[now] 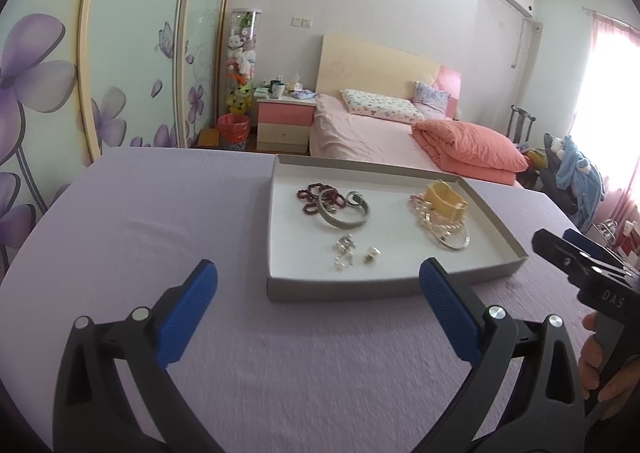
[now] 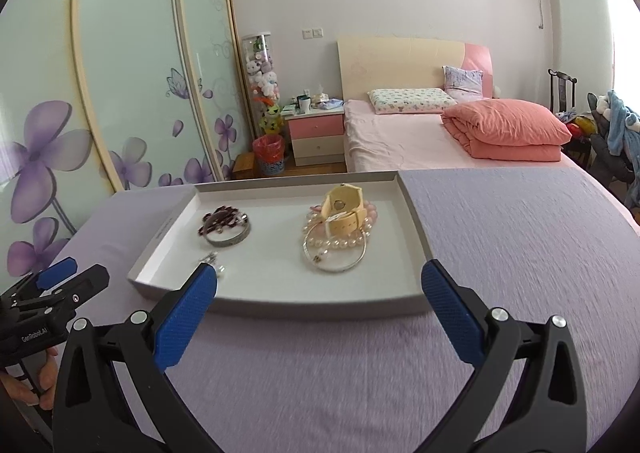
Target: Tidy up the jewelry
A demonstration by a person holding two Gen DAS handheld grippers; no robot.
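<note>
A shallow white cardboard tray sits on the lavender-covered tabletop. Inside lie a dark red bead string with a silver bangle, a yellow watch atop a pearl bracelet, and small earrings. The left hand-held gripper and right hand-held gripper both gape wide, empty, just short of the tray.

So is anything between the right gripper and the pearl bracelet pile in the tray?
Only the tray's low near wall. The open right gripper sits just before it; the pearl bracelet pile lies uncovered beyond.
</note>
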